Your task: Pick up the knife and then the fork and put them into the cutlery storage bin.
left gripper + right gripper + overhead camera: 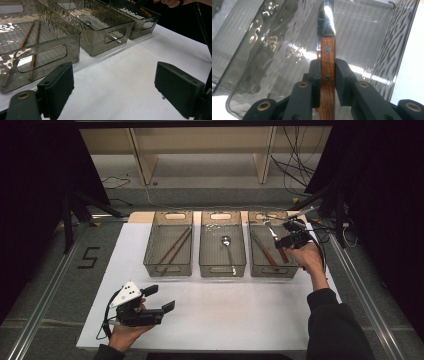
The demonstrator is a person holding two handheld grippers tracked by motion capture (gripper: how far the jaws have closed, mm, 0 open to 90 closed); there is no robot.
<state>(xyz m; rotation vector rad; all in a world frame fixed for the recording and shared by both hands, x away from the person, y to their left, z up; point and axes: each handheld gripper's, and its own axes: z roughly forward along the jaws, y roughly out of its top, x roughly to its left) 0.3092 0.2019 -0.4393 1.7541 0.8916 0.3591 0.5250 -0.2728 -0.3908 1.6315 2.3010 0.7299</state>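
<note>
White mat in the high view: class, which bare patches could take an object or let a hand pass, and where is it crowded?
Free: the white mat between the three bins and the left gripper, plus its strip left of the left bin. Crowded: the right bin, where the right gripper clamps a wooden-handled utensil.

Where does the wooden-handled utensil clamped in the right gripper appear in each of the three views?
High view: the wooden-handled utensil is at upper right, in the right gripper over the right-hand bin.
Left gripper view: its handle crosses that bin at the top edge, right of centre.
Right gripper view: it stands upright in the centre, pinched between the jaws.
Shared landmark: the right-hand bin.
</note>
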